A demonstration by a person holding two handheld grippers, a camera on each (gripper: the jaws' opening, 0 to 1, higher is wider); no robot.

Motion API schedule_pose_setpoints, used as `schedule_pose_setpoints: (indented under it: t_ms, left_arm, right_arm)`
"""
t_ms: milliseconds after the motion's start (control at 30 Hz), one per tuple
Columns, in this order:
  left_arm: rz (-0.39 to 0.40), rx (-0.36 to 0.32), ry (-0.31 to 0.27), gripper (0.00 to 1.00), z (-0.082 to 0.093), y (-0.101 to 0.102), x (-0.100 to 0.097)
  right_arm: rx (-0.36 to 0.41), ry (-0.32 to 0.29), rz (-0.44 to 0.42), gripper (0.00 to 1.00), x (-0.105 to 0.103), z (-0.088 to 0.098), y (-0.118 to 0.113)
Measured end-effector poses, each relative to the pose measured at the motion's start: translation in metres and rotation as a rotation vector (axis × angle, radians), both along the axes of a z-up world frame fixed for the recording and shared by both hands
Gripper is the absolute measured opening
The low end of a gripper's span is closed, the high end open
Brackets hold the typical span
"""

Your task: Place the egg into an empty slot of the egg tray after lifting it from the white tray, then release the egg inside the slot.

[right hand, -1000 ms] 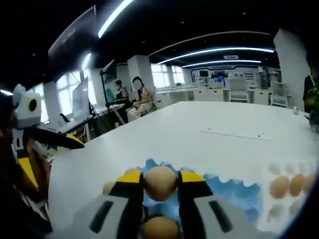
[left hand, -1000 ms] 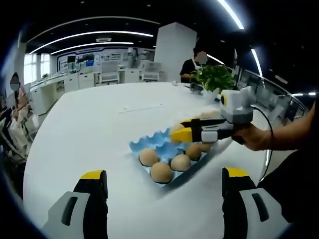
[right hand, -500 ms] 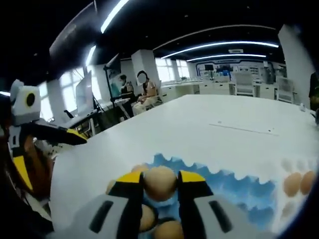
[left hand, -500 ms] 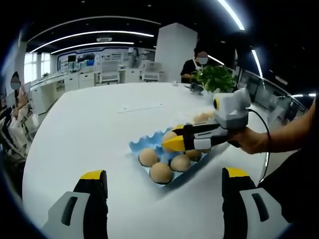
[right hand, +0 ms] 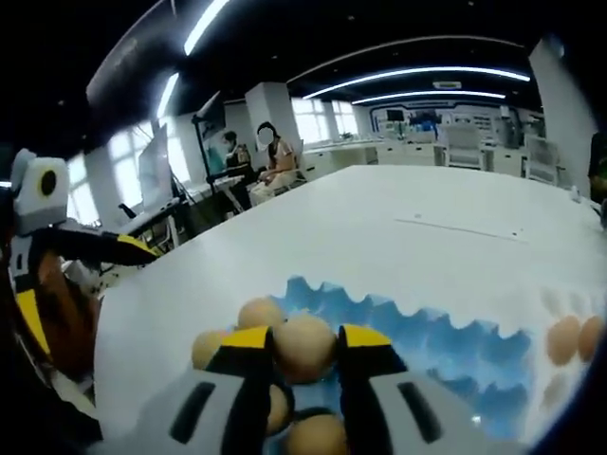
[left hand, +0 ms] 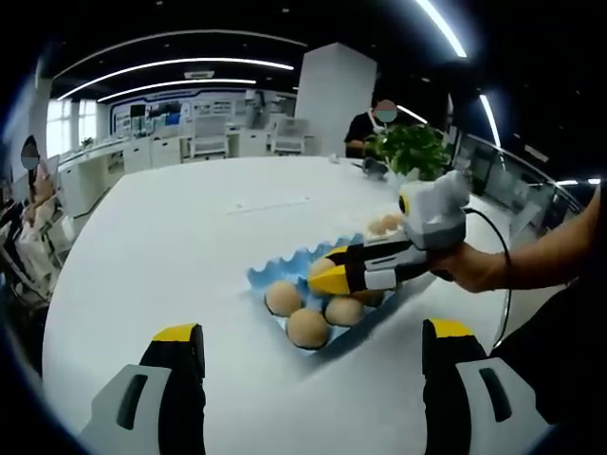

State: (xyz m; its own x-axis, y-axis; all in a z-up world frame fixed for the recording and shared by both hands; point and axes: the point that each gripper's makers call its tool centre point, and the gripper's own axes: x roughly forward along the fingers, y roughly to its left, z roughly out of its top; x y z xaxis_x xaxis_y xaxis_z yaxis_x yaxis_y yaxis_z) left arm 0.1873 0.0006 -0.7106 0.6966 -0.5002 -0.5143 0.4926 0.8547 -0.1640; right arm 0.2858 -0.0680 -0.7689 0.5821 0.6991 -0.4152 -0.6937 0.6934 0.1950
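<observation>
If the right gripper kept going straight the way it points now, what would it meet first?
Probably the blue egg tray: the right gripper, shut on an egg, points at its empty slots just ahead, though depth is unclear.

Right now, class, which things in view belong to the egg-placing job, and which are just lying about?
Belongs to the job:
right gripper, shut on an egg
blue egg tray
white tray

Just lying about:
potted plant
left gripper, open and idle

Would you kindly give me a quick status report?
Right tongs shut on egg, over blue egg tray. Left tongs open, idle. Several slots already filled.
</observation>
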Motion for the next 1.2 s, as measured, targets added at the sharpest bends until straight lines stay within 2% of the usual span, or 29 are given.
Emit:
schedule_pose_setpoints:
  t_ms: [267, 400, 500, 967, 1200]
  left_arm:
    - [-0.003, -0.001, -0.005, 0.96, 0.002, -0.001, 0.001]
    - [-0.007, -0.001, -0.007, 0.96, 0.003, -0.002, 0.001]
    - [-0.007, -0.002, -0.011, 0.96, 0.004, -0.002, 0.001]
    - [-0.023, 0.0, -0.019, 0.96, 0.008, -0.004, 0.004]
    - [-0.022, 0.006, -0.013, 0.96, 0.005, -0.003, 0.002]
  right_arm:
    - [-0.026, -0.022, 0.023, 0.27, 0.0, -0.001, 0.0]
    - [-0.107, -0.077, 0.084, 0.27, -0.001, -0.003, 0.004]
    - [-0.122, -0.089, 0.101, 0.27, -0.001, -0.004, 0.007]
    - [-0.152, -0.099, 0.148, 0.27, 0.0, -0.006, 0.012]
    - [-0.135, -0.093, 0.14, 0.26, 0.0, -0.005, 0.009]
